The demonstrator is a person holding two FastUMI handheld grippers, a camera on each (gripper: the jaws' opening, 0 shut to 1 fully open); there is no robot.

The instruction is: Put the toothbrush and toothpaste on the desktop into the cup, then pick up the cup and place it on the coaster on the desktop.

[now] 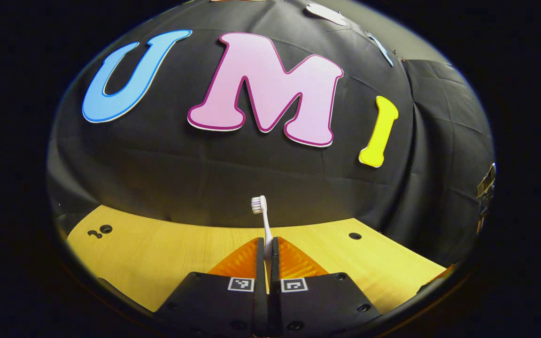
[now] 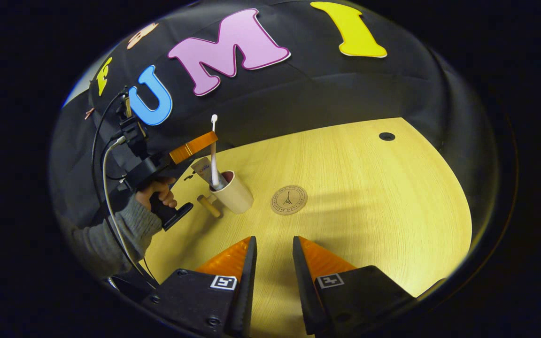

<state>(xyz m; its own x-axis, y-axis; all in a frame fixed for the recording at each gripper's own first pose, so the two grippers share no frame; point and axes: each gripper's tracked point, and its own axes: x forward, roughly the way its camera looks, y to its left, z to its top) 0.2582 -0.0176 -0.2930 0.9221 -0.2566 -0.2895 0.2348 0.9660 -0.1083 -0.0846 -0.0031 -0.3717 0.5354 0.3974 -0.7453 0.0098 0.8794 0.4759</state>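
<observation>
Standing upright, the white toothbrush (image 1: 264,220) is pinched in the left claw (image 1: 267,244), seemingly over the cup (image 2: 233,192).

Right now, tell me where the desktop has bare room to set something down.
The widest bare patch of desktop runs from the coaster right to the far edge, and forward to the right gripper. It is crowded left of the coaster: the cup, a small wooden piece, and the left gripper holding the toothbrush in the cup.
</observation>
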